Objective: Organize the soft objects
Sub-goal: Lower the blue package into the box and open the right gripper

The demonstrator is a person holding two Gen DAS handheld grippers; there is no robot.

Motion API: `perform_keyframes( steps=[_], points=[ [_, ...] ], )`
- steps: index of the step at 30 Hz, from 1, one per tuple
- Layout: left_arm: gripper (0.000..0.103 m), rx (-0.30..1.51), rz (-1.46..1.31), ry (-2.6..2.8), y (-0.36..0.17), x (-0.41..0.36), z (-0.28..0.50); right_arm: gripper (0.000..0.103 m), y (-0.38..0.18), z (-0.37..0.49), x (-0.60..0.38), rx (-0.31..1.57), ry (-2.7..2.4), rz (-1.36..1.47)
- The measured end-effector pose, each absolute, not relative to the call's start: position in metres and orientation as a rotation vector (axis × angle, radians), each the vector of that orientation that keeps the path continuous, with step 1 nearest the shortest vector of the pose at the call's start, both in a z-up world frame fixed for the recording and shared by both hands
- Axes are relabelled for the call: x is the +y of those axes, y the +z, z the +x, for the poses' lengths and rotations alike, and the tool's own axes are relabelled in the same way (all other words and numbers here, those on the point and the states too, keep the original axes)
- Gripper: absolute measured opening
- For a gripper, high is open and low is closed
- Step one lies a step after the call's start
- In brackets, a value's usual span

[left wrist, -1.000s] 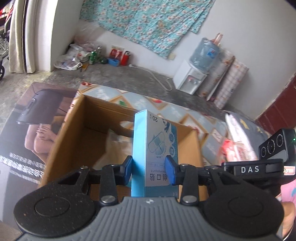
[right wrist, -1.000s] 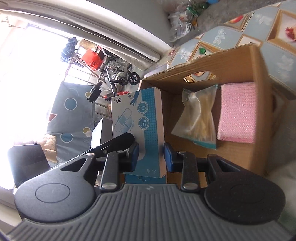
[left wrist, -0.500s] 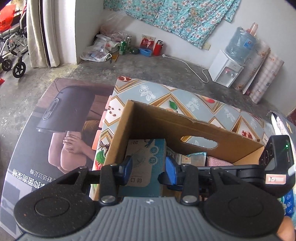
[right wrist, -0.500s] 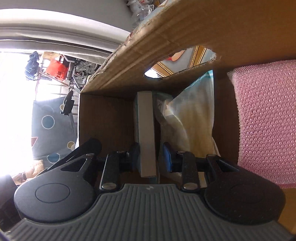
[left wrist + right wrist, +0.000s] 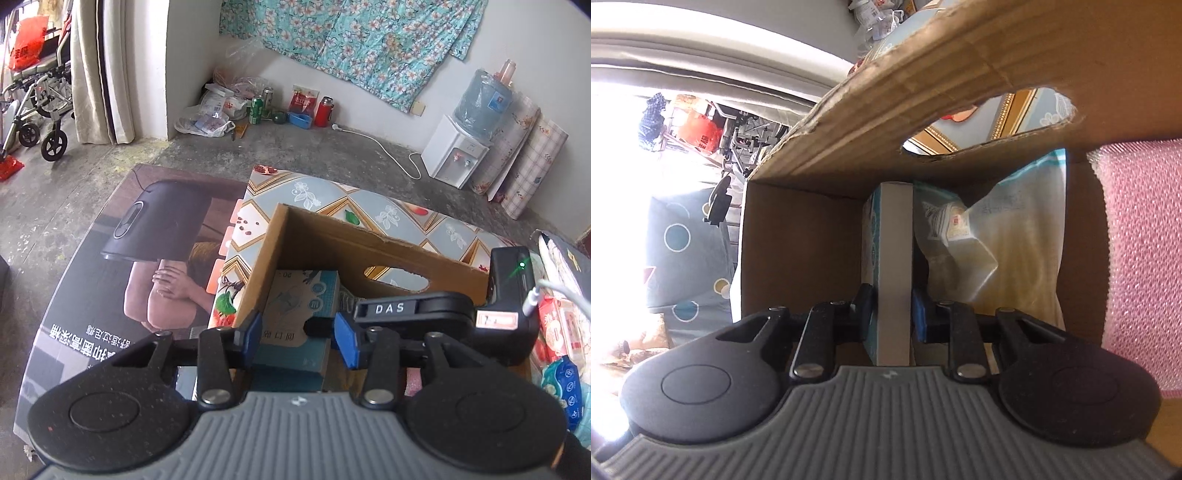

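A blue bandage box [image 5: 303, 295] stands on edge inside the open cardboard box [image 5: 332, 240], close to its left end. My left gripper [image 5: 299, 334] hovers over it. Its jaws are opening: the carton lies between them, and the right pad [image 5: 345, 343] is clear of it. My right gripper [image 5: 891, 312] reaches deep into the cardboard box [image 5: 923, 74]. Its jaws are closing, with both pads against the carton's narrow white edge [image 5: 892, 258]. Its black body [image 5: 424, 306] crosses the left wrist view from the right.
A clear bag of yellowish contents [image 5: 1015, 251] and a pink bubble-wrap roll [image 5: 1137, 258] lie beside the carton inside the box. The box rests on a patterned mat [image 5: 369, 206] next to a large poster [image 5: 129, 258]. Soft packets [image 5: 557, 332] are at the right.
The blue carton went from above the cardboard box down into it. My right gripper followed it deep inside and narrowed onto its thin edge. The left jaws widened and the left view pulled back.
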State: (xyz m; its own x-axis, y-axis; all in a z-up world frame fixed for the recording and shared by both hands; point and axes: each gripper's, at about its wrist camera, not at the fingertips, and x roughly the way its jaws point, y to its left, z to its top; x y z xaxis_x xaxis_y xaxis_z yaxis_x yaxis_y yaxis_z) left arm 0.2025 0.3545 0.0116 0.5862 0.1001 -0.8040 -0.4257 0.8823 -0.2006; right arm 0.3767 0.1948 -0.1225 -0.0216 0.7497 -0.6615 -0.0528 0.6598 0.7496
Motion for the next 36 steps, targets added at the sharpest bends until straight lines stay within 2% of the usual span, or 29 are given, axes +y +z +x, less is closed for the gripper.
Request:
perform_keyframes(
  steps=[8,9,12,18,20,23,26,32,36],
  points=[
    [0.051,0.875,-0.394,0.292,0.019,0.345,0.188,0.024,-0.117,0.376,0.179,1.484,0.638,0.607],
    [0.051,0.874,-0.392,0.29,0.02,0.344,0.187,0.026,-0.116,0.377,0.179,1.488,0.64,0.613],
    [0.052,0.875,-0.391,0.289,0.022,0.341,0.185,0.041,-0.108,0.377,0.178,1.476,0.658,0.628],
    [0.055,0.849,-0.372,0.294,0.028,0.336,0.179,0.043,-0.084,0.372,0.161,1.393,0.651,0.589],
    [0.055,0.847,-0.37,0.294,0.029,0.336,0.178,0.04,-0.082,0.371,0.161,1.387,0.655,0.579],
    [0.055,0.849,-0.371,0.295,0.028,0.336,0.177,0.021,-0.087,0.37,0.167,1.408,0.651,0.573],
    [0.055,0.856,-0.377,0.295,0.027,0.336,0.176,0.013,-0.096,0.366,0.174,1.425,0.644,0.556],
    [0.055,0.86,-0.388,0.296,0.025,0.336,0.171,0.015,-0.106,0.362,0.183,1.427,0.658,0.536],
    [0.059,0.84,-0.393,0.29,0.03,0.331,0.164,0.018,-0.081,0.357,0.173,1.377,0.702,0.512]
  ],
)
